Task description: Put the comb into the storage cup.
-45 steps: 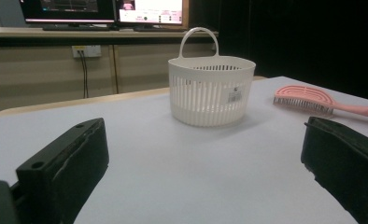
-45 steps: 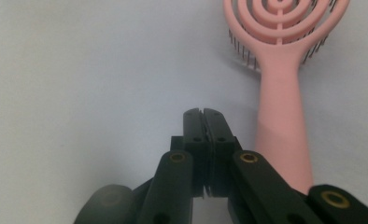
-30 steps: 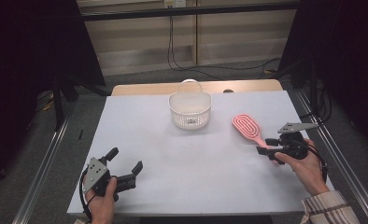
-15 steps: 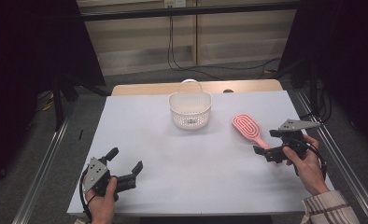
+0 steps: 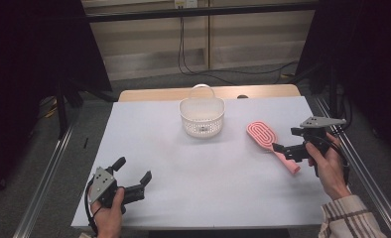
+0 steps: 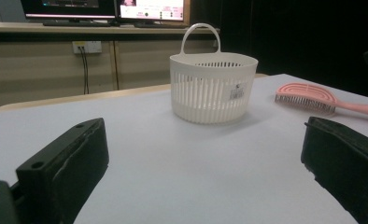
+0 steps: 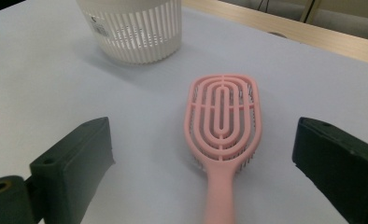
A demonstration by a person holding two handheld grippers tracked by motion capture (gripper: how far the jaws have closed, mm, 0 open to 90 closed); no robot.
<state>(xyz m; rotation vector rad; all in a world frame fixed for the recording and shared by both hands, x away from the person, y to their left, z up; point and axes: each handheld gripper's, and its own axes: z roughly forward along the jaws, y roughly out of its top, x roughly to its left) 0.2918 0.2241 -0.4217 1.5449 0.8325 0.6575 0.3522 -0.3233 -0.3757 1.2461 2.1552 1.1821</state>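
Lying bristles-down near the table's (image 5: 203,173) right edge, the pink hairbrush (image 5: 271,144) sits between the right gripper's (image 5: 287,149) parted jaws, untouched. Left gripper (image 5: 133,177), front-left corner, jaws apart, empty.

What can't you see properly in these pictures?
- Inside of the white basket: left gripper view looks from the side, so its wall hides the bottom.
- Label on the basket: too small to read.
- Pink hairbrush handle end: cut off by the bottom edge in the right gripper view.
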